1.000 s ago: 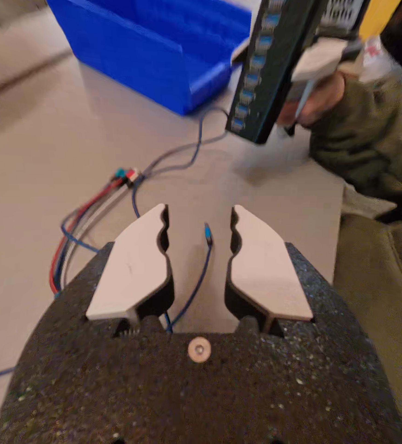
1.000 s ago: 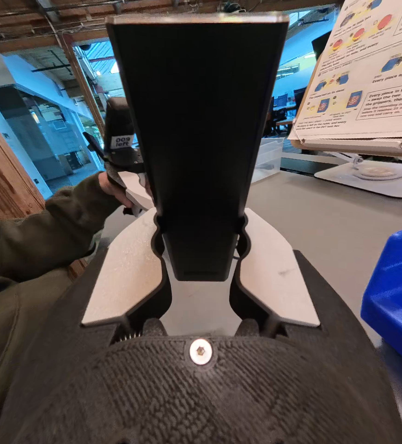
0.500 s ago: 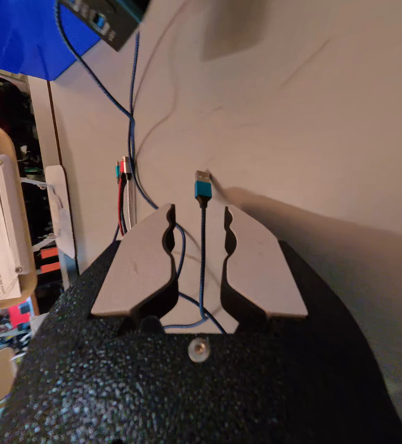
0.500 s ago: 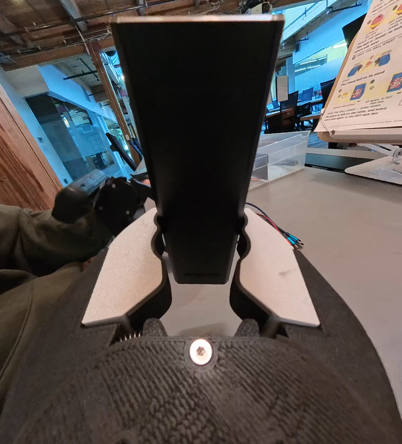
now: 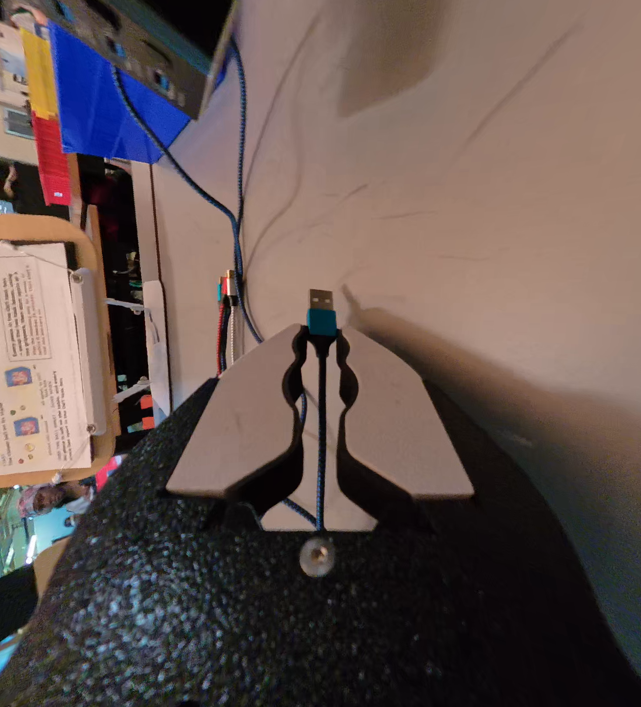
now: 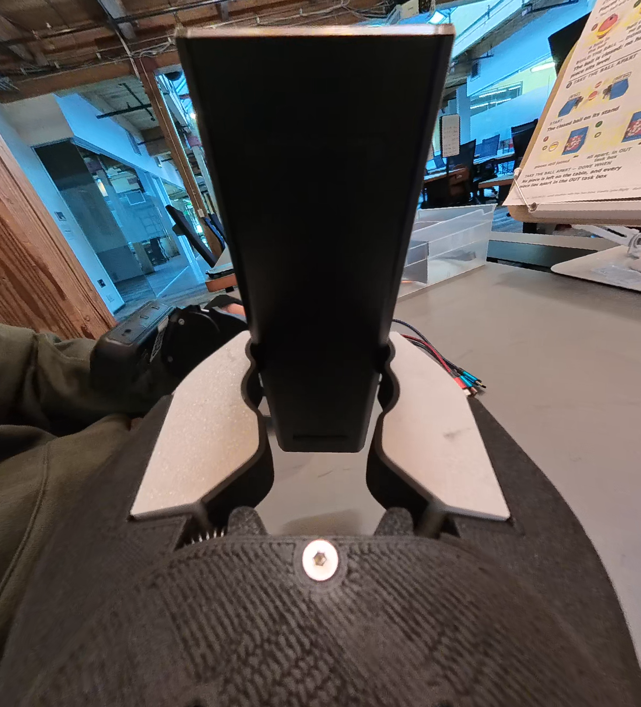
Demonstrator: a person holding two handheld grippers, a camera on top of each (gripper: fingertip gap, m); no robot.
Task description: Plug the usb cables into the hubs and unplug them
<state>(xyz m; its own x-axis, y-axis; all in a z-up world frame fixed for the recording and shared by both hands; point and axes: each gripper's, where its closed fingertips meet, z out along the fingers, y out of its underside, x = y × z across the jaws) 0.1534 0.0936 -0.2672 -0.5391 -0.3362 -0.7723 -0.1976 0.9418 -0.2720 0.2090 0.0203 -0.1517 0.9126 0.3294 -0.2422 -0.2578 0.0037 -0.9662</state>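
A: Largest first. Grey tabletop point(image 6: 564, 367), seen level in the right wrist view, rolled on its side in the left wrist view.

B: Next, blue bin point(image 5: 97, 103), upper left of the left wrist view, on the tabletop; yellow and red bins beyond it. Instruction sheet on a wooden board point(image 6: 594, 114), upper right in the right wrist view.

A: Then the USB hub point(image 6: 315, 214), long black bar, standing up between the fingers of the right hand-held gripper point(image 6: 319, 359), clamped near its lower end. Same hub blurred at the top of the left wrist view, row of ports facing out, one braided blue cable running into it.

B: Left hand-held gripper point(image 5: 321, 336), nearly closed, pinching the teal collar of a USB cable plug point(image 5: 321, 310); metal connector pointing out past the fingertips, blue-black braided lead running back between the fingers.

A: Smallest: loose cable ends point(image 6: 464, 377), red, silver and teal, bundled flat on the tabletop, just left of the left gripper's fingers, well apart from the hub.
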